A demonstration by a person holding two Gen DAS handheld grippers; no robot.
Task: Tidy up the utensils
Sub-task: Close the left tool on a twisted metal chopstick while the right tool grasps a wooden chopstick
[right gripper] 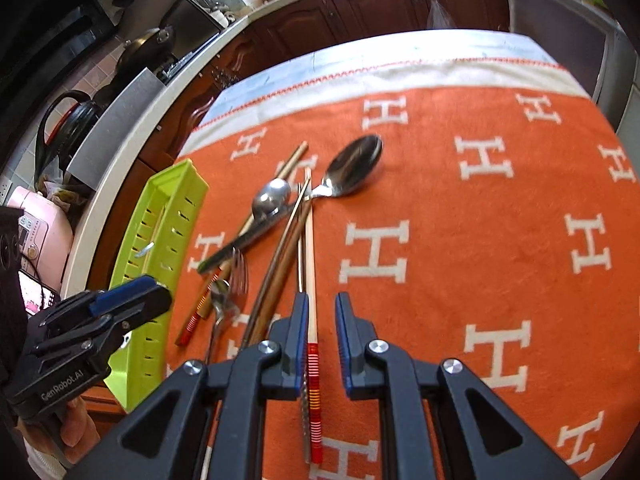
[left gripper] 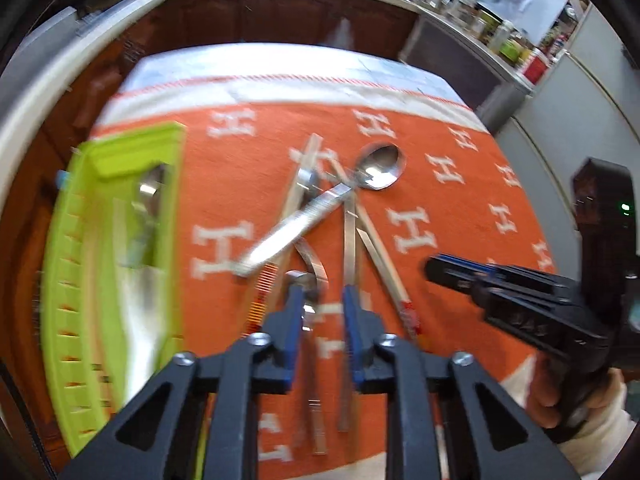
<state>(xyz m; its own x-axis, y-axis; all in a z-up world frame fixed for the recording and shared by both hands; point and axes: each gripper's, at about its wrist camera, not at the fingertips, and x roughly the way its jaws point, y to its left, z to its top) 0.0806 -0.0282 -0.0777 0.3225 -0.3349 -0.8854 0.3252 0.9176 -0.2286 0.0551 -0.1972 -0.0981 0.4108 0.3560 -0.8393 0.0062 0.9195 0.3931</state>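
Tray (right gripper: 160,240) left of utensils (right gripper: 280,220) — cloth (right gripper: 480,220) beneath

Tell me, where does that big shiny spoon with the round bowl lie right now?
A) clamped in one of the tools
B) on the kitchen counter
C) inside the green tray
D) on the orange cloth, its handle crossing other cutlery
D: the big spoon rests on the orange cloth, its handle running into the pile of chopsticks, outside the green tray.

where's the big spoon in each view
Left wrist: big spoon bowl lies above centre, handle running down-left.
Right wrist: big spoon sits above centre, left of the middle.
Shared landmark: green tray at the cloth's left edge.
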